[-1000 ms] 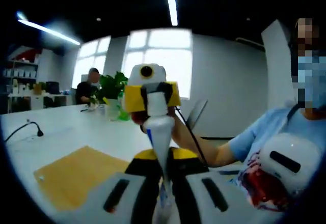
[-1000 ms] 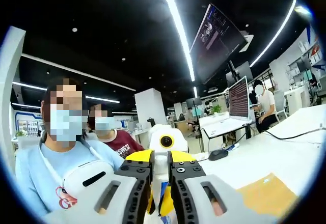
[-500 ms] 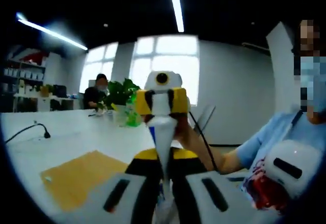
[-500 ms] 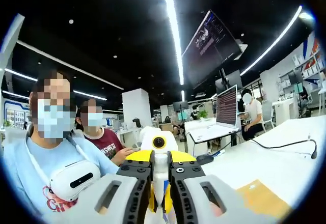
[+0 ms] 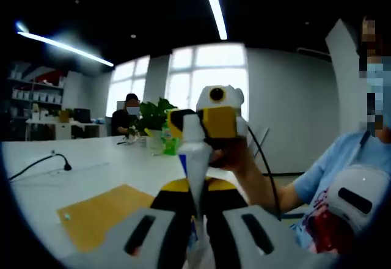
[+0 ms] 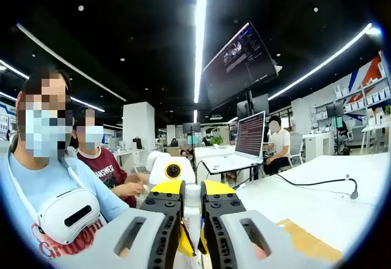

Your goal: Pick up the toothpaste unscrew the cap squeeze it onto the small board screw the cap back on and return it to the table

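Premises: open-plan office. Dark ceiling with long strip lights and a ceiling-hung monitor. Long white desk carrying a laptop and a trailing cable, with a seated person working at it. Further workstations recede behind. Opposite side: large windows, a potted plant on a white desk, shelving along the wall.

We see the left gripper clamped on a white toothpaste tube standing upright between its jaws. At the tube's far end the right gripper grips the cap. To the left, a small wooden board lies on the white table.
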Tool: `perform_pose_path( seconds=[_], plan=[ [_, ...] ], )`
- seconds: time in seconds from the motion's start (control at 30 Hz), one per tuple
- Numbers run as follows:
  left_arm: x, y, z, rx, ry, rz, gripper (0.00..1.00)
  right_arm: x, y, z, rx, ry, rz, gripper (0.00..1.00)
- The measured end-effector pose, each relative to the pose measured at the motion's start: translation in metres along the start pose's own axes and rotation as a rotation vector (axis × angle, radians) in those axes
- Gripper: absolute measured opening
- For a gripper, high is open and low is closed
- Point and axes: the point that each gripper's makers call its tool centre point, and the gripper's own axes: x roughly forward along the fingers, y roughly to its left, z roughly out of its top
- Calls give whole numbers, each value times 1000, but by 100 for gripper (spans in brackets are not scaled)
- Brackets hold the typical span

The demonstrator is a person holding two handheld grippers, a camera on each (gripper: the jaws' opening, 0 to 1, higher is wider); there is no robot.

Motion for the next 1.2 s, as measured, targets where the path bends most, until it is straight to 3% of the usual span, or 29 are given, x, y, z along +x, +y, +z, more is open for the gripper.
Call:
perform_pose_path(
  seconds=[0.17, 0.23, 0.33, 0.57, 0.73, 0.93, 1.2],
  plan=[
    [1, 4, 0, -5, -4, 19, 5, -1, -10, -1, 15, -3, -146, 9],
    [0, 4, 3, -18, -22, 15, 4, 0, -9, 3, -44, -31, -198, 9],
    [0, 5, 4, -9, -22, 33, 4, 0, -12, 4, -90, -7, -307, 9],
    [1, 8, 3, 0, -22, 66, 4, -2, -17, 5, -126, -34, -507, 9],
    [-1, 9, 4, -10, -23, 89, 4, -2, -20, 7, -212, -39, -674, 9],
    [-1, 6, 7, 28, -27, 125, 4, 1, -14, 10, -282, -32, -757, 9],
    [0, 8, 4, 42, -12, 156, 4, -4, -16, 10, -265, -57, -748, 9]
  ],
)
